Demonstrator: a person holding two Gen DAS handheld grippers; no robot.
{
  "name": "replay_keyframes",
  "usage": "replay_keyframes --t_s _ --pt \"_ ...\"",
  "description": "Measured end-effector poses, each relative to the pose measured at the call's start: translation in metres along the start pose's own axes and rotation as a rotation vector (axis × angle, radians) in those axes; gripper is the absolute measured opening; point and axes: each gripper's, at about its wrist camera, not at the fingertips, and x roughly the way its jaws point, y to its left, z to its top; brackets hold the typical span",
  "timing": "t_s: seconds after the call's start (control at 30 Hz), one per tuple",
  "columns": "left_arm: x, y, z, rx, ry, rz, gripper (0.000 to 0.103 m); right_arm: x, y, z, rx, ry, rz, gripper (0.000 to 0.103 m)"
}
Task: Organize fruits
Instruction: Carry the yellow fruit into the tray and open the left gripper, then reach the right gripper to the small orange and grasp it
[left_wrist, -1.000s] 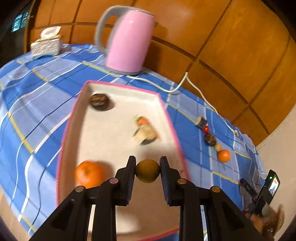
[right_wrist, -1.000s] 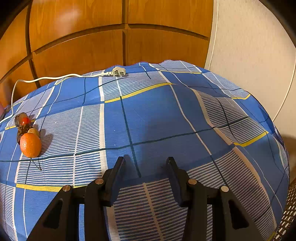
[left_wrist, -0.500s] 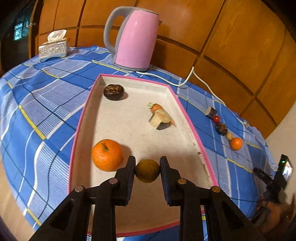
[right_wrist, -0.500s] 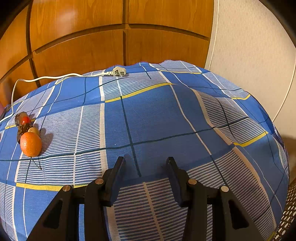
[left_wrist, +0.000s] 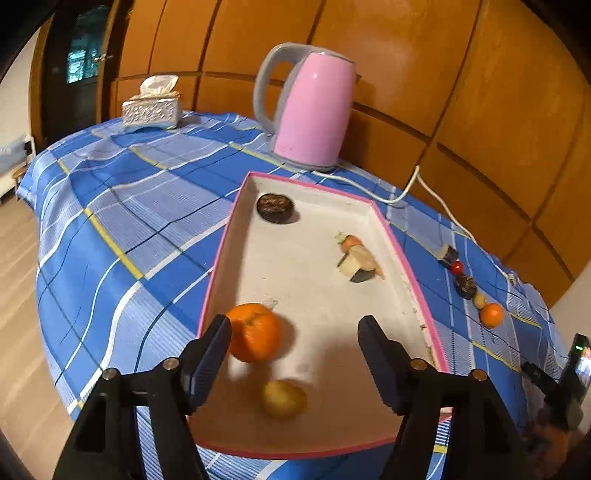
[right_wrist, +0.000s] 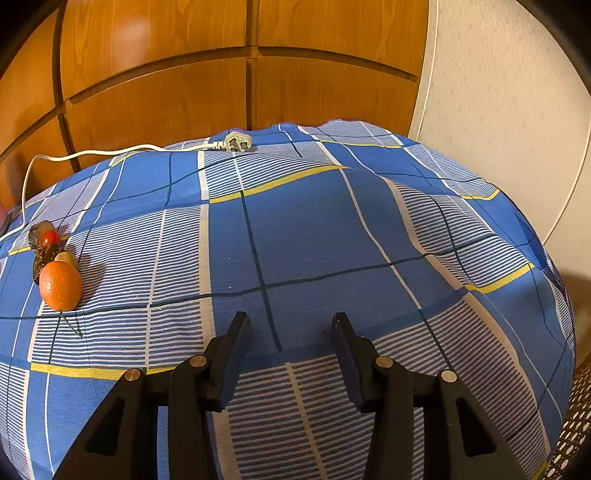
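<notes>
In the left wrist view a white tray with a pink rim (left_wrist: 417, 295) lies on the blue checked cloth. My left gripper (left_wrist: 293, 325) hovers over its near end, jaws opening with nothing pressed between them. A blurred yellow-green fruit (left_wrist: 283, 398) lies on the tray floor just below the fingers. A large orange (left_wrist: 254, 331) sits beside the left finger. Farther in lie a dark round fruit (left_wrist: 275, 208) and cut vegetable pieces (left_wrist: 356, 258). My right gripper (right_wrist: 290, 319) stands open and empty over bare cloth. A small orange (right_wrist: 60, 285) with other small fruits lies at its far left.
A pink kettle (left_wrist: 310, 110) stands behind the tray, its white cord (left_wrist: 424, 188) running right to a plug (right_wrist: 238, 142). A tissue box (left_wrist: 151, 107) sits at the back left. A row of small fruits (left_wrist: 466, 286) lies right of the tray. The table edges drop off left and right.
The left gripper's jaws have spread wide and let go of the yellow-green fruit, which now lies in the tray. The left view has shifted toward the tray's near end. The right gripper has not moved.
</notes>
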Motion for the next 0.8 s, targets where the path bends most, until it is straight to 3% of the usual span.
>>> replay_keyframes --t_s 0.27,0.53,0.63,0.73,0.8 --pt "0.008 0.001 -0.007 0.014 0.034 0.029 0.079 -0.003 -0.001 -0.001 -0.001 0.007 0.009 0.047" --pt "0.006 0.0 -0.009 0.024 0.01 0.023 0.084 -0.006 0.001 0.001 -0.007 0.037 0.04 0.047" --pt "0.003 0.002 -0.007 0.015 -0.007 0.019 0.084 -0.01 0.006 0.001 0.0 0.056 0.119 0.047" --pt "0.0 0.002 -0.006 0.012 -0.015 0.017 0.084 -0.017 0.018 0.005 -0.005 0.075 0.268 0.047" --pt "-0.001 0.002 -0.006 0.013 -0.015 0.014 0.084 -0.025 0.032 0.01 -0.032 0.07 0.354 0.061"
